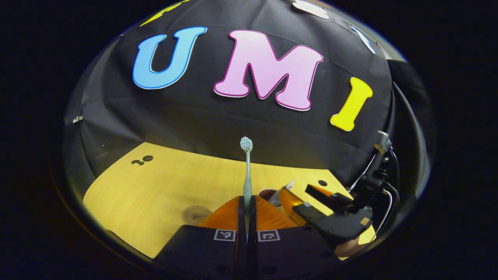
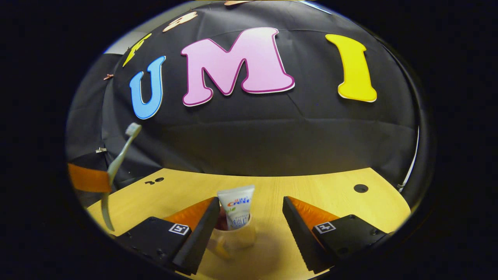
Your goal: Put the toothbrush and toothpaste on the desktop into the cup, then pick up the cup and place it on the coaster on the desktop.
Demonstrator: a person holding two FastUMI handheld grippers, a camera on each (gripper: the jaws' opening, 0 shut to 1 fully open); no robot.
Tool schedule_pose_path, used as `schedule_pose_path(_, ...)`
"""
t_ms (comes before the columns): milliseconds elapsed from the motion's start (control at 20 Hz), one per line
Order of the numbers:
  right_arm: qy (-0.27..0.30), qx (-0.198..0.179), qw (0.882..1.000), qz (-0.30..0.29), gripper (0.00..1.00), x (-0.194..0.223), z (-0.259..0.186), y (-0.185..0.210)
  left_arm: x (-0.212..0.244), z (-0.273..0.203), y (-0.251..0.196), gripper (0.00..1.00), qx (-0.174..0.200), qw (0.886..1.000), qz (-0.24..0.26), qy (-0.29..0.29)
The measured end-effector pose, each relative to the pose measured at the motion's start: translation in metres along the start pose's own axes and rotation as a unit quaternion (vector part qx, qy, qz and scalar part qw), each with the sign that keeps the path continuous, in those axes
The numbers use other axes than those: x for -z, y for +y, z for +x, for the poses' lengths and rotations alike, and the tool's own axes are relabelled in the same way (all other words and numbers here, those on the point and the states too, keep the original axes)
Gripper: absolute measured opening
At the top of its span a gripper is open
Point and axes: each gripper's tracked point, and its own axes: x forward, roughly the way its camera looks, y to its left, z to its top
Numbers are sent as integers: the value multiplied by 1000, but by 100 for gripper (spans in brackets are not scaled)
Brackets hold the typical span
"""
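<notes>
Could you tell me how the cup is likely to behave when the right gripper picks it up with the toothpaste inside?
The cup looks small and light, so it should lift easily. The toothpaste stands tall above its rim, so it may tip or shift if the cup tilts. The right gripper is open with its fingers either side; a smooth wall might slip unless they close squarely.

Toothbrush (image 1: 247,171): pale, upright, bristle head up, handle clamped between the left jaws. Toothpaste (image 2: 235,208): white tube, standing in the cup (image 2: 233,239), between the spread right jaws. Coaster (image 1: 195,214): round, flat on bench, just left of left jaws.
</notes>
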Motion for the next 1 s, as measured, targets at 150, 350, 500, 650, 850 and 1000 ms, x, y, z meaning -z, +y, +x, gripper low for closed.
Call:
schedule_pose_path(150, 13, -5, 1000, 2, 98, 4, -20, -6, -19, 26, -15, 6, 23, 999, 6, -29)
schedule_pose_path(350, 34, 1, 999, 0, 98, 16, -40, -20, -32, 59, -26, 6, 48, 997, 5, -66)
schedule_pose_path(500, 50, 6, 999, -1, 98, 26, -50, -30, -39, 80, -31, 6, 64, 993, 4, -101)
schedule_pose_path(650, 60, 7, 998, 1, 98, 32, -58, -33, -40, 102, -34, 6, 71, 990, 13, -125)
schedule_pose_path(850, 74, 5, 997, -2, 98, 42, -63, -35, -32, 126, -34, 6, 79, 986, 14, -147)
schedule_pose_path(1000, 86, 5, 996, -1, 98, 54, -68, -36, -15, 139, -32, 6, 80, 985, 21, -150)
